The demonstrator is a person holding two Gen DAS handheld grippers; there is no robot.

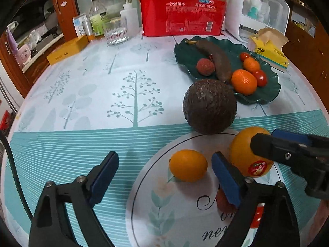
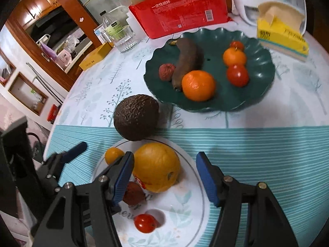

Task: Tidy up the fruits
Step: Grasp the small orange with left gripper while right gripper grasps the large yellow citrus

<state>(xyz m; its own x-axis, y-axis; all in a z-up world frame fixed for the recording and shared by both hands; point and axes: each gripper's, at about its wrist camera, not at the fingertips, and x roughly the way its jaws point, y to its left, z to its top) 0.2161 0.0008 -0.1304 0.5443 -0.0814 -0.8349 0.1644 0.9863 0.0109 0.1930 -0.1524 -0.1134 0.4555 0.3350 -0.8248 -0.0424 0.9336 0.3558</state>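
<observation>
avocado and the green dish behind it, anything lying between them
Nothing: in the right wrist view only bare tablecloth separates the avocado from the green dish.

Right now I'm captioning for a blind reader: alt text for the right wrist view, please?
The open right gripper hovers over a white plate holding a large orange, lychee and cherry tomato. Beyond sit an avocado and a green dish of fruit.

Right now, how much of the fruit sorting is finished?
Partly. The green dish already holds a banana, oranges and tomatoes. Both grippers are open: the right gripper brackets the large orange, holding nothing. On the white plate remain a small orange, lychee, tomato; the avocado sits beside it.
</observation>
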